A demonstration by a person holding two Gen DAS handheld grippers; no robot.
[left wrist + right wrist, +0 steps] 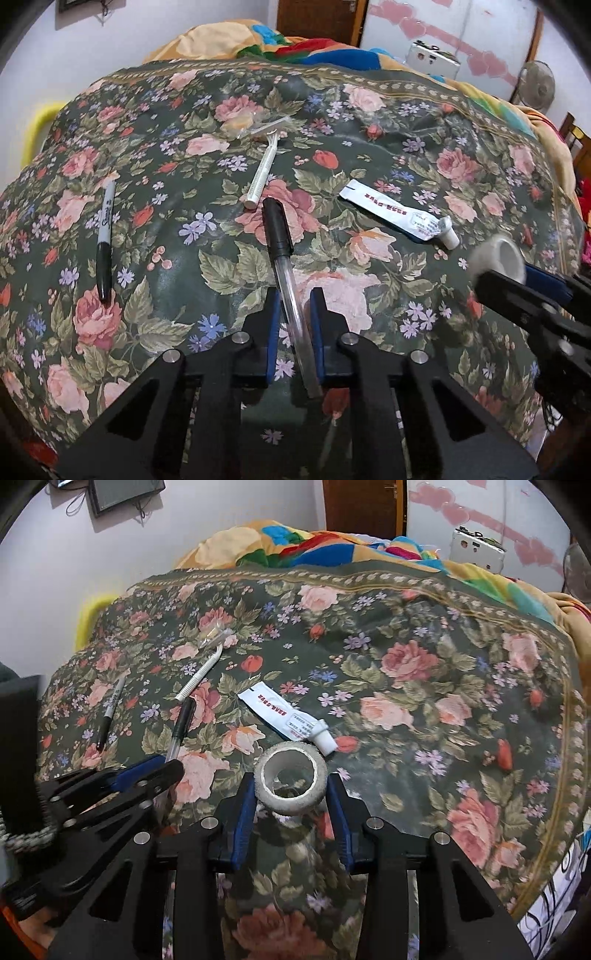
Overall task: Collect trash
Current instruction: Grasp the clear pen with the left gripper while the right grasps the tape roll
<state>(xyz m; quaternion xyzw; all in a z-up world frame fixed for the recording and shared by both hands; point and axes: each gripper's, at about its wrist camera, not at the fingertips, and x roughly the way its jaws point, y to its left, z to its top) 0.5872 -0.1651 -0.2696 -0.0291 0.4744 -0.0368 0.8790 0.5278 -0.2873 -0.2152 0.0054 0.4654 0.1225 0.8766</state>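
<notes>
My left gripper (294, 301) is shut on a clear pen with a black cap (284, 266), holding it by the barrel just above the floral bedspread (406, 122). My right gripper (291, 788) is shut on a grey-white tape roll (290, 782), gripped on both sides; it also shows blurred in the left wrist view (498, 260). On the bedspread lie a white disposable razor (264, 166), a crumpled clear wrapper (240, 123), a flattened white tube with red print (399, 214) and a black marker (104, 240).
A bright multicoloured blanket (295, 48) is heaped at the far end of the bed. A yellow bar (35, 125) runs along the left edge. A white box (432, 59), a fan (535, 86) and a wooden door (317, 18) stand behind.
</notes>
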